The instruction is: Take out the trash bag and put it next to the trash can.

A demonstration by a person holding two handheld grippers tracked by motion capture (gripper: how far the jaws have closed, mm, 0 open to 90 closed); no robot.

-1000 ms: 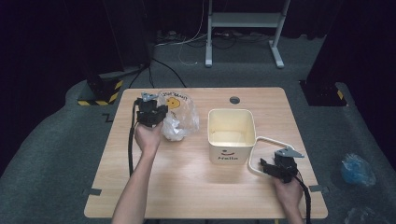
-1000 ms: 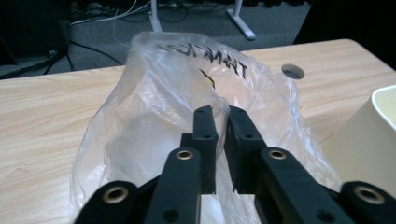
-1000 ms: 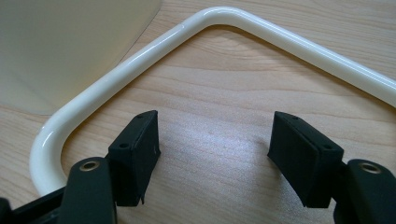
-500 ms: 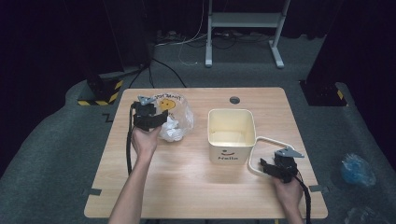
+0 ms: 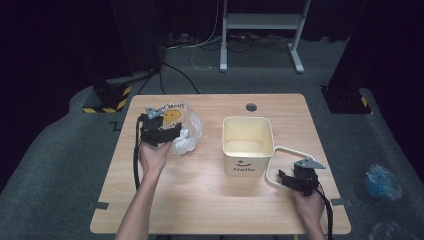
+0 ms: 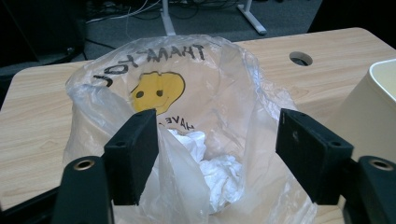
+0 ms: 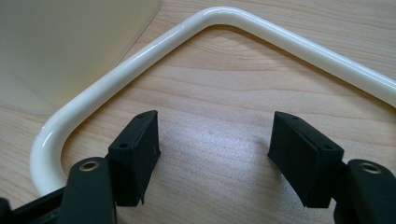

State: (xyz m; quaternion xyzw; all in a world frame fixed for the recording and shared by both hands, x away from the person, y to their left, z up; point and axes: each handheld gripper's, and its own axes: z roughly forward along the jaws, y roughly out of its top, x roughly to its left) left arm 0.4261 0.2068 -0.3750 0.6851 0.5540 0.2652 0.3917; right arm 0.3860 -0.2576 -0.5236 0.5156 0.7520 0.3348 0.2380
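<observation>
Clear plastic, printed with a yellow smiley and black lettering, slumps on the far left of the pale wood worktop (image 5: pixel 200 200) as the bag (image 5: pixel 182 127) sits freshly let go: the left tongs (image 6: pixel 217 156) have just been opening and now stand wide apart, the bag's crumpled mouth between the pads but neither pad pressing on it. A second earlier those tongs were pinched on the bag, which lay a little farther right, closer to the bin; since then the left hand (image 5: pixel 152 155) has drawn it leftward and released it. That reads as a placement finished, or a regrip about to come. White crumpled paper (image 6: pixel 219 168) lies inside the bag. The bag sprawls with its long axis running roughly from the person toward the far edge, its open mouth facing back toward the left hand and its printed face turned up and away. Well apart to the right stands the cream bin (image 5: pixel 247 145), upright and open-topped, its looped white handle (image 7: pixel 140 56) lying flat on the wood. The right tongs (image 7: pixel 215 149) rest low inside that loop, pads spread with bare wood between them, gripping nothing.
</observation>
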